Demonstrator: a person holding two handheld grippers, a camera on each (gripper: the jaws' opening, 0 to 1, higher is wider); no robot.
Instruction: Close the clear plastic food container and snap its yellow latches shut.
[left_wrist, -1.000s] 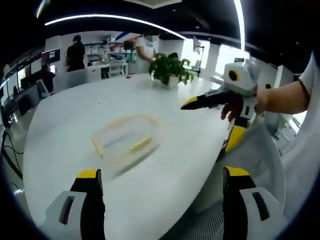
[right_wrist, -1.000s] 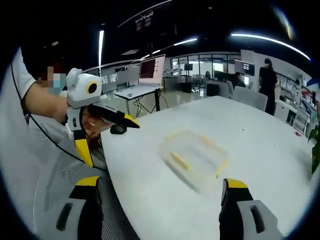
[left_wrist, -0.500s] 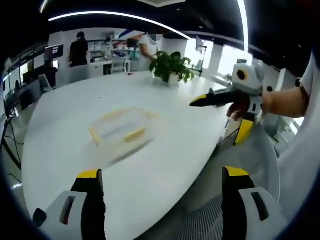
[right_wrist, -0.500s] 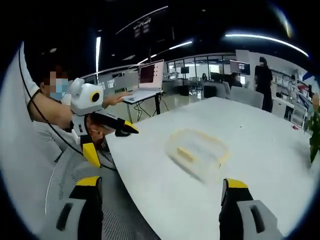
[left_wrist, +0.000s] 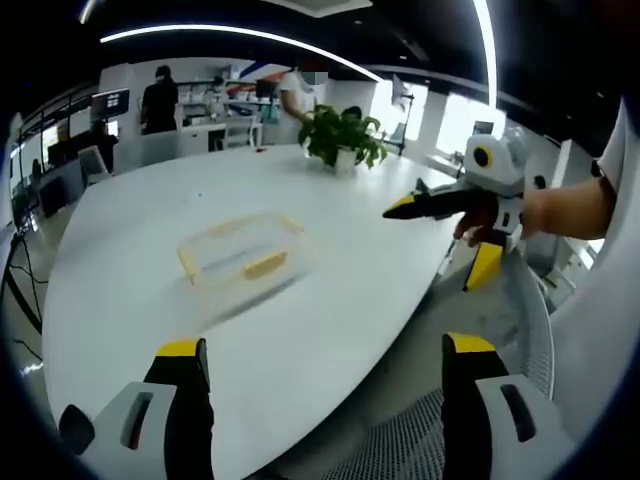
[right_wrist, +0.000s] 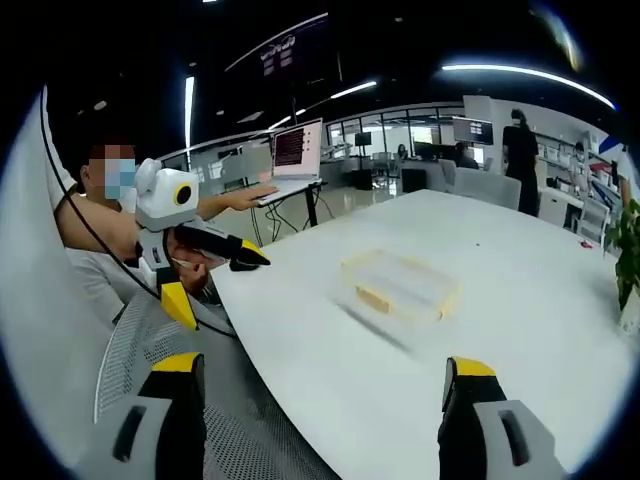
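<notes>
The clear plastic food container (left_wrist: 240, 255) with yellow latches sits in the middle of the white oval table (left_wrist: 340, 290). In the right gripper view the container (right_wrist: 398, 285) stands past the table's near edge. My left gripper (left_wrist: 323, 346) is open, its jaws wide apart and well short of the container. My right gripper (right_wrist: 322, 365) is open too, over the table's edge with nothing between its jaws. Each gripper also shows side-on in the other's view, held in a hand off the table: the right gripper (left_wrist: 392, 210) and the left gripper (right_wrist: 262, 260).
A potted plant (left_wrist: 343, 137) stands at the table's far side. A grey mesh chair (right_wrist: 150, 330) sits below the grippers by the table's edge. A laptop (right_wrist: 292, 148) is on a desk behind. Several people stand at the room's back.
Both views have drawn back from the table, so the container looks smaller and farther. The container itself has stayed in place. Both grippers remain open.
</notes>
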